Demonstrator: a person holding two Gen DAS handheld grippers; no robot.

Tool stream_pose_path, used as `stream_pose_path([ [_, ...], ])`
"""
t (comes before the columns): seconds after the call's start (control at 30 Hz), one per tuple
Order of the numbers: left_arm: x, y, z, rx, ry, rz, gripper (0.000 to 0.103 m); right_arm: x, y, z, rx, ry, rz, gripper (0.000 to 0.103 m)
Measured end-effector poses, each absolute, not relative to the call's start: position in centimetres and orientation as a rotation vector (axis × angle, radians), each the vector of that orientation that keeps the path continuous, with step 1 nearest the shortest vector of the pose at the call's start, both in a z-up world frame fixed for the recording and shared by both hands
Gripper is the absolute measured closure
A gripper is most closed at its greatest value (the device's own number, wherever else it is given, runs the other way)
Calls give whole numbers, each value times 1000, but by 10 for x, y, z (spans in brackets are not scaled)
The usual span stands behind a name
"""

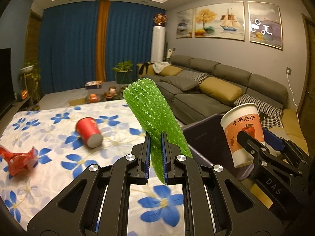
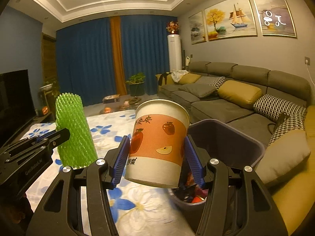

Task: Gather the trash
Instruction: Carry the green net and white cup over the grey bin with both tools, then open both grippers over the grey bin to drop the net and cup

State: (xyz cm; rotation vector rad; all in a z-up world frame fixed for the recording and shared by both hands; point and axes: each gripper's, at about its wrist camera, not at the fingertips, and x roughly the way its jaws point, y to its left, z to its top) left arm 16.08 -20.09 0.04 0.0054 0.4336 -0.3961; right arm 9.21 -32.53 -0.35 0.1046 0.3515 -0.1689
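Observation:
My left gripper (image 1: 156, 137) is shut on a green foam net sleeve (image 1: 153, 114) and holds it up above the flowered tablecloth (image 1: 49, 177); the sleeve also shows in the right wrist view (image 2: 73, 133). My right gripper (image 2: 157, 143) is shut on a white and orange paper cup with apple prints (image 2: 157, 147), held upright just left of the purple trash bin (image 2: 246, 143). The cup (image 1: 243, 131) and bin (image 1: 208, 135) also show in the left wrist view. A red paper cup (image 1: 89, 131) lies on its side on the table. A crumpled red wrapper (image 1: 17, 159) lies at the left edge.
The bin stands off the table's right side and holds colourful scraps (image 2: 195, 194). A grey sofa with yellow cushions (image 2: 236, 96) runs along the right wall. A low table with fruit and ornaments (image 1: 102, 96) stands beyond the cloth. A television (image 2: 13, 98) is at left.

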Motion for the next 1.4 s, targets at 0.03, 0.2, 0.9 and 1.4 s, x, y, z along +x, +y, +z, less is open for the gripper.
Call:
stream_pose_path([
  [0.03, 162, -206, 0, 8, 434, -403, 94, 93, -330, -3, 106, 349, -180, 47],
  [0.2, 168, -229, -1, 18, 436, -436, 94, 92, -350, -6, 120, 342, -223, 47],
  [0.9, 196, -325, -17, 72, 459, -629, 94, 93, -402, -5, 179, 311, -337, 47],
  [1.4, 216, -335, -36, 71, 502, -641, 28, 104, -412, -2, 204, 302, -356, 46],
])
